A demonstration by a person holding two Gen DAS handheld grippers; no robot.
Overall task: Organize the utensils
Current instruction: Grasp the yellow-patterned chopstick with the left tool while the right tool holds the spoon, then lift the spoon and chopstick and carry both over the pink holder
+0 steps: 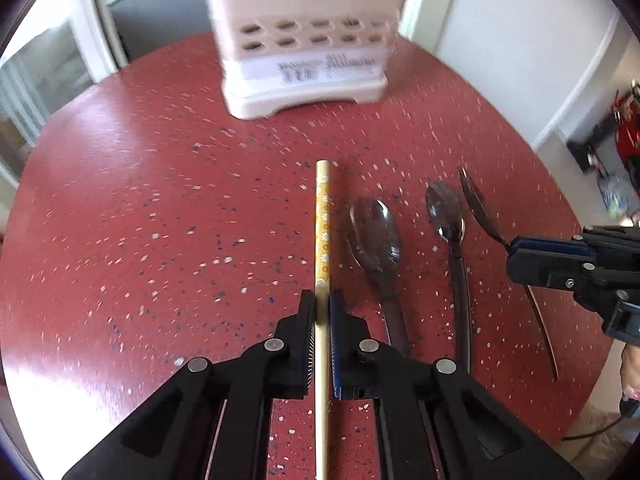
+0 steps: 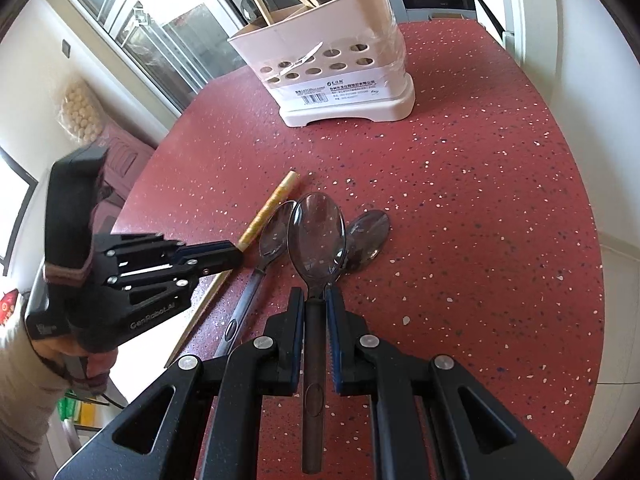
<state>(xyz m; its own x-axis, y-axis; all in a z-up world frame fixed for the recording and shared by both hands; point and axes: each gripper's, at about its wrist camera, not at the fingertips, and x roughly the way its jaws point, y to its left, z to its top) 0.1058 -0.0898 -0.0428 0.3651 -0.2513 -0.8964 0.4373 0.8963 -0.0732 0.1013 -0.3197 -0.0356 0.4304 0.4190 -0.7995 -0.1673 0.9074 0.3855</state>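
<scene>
My left gripper is shut on a pale chopstick with a yellow flower pattern, which lies along the red speckled table. The right wrist view shows that gripper from the side, on the chopstick. My right gripper is shut on the handle of a dark translucent spoon, held just above two more spoons. From the left wrist view, the right gripper holds its spoon tilted beside the two lying spoons.
A pale pink utensil holder with round holes stands at the far side of the table, with chopsticks and spoons sticking out; it also shows blurred in the holder view. The table's curved edge drops off at the right. A sleeved hand grips the left tool.
</scene>
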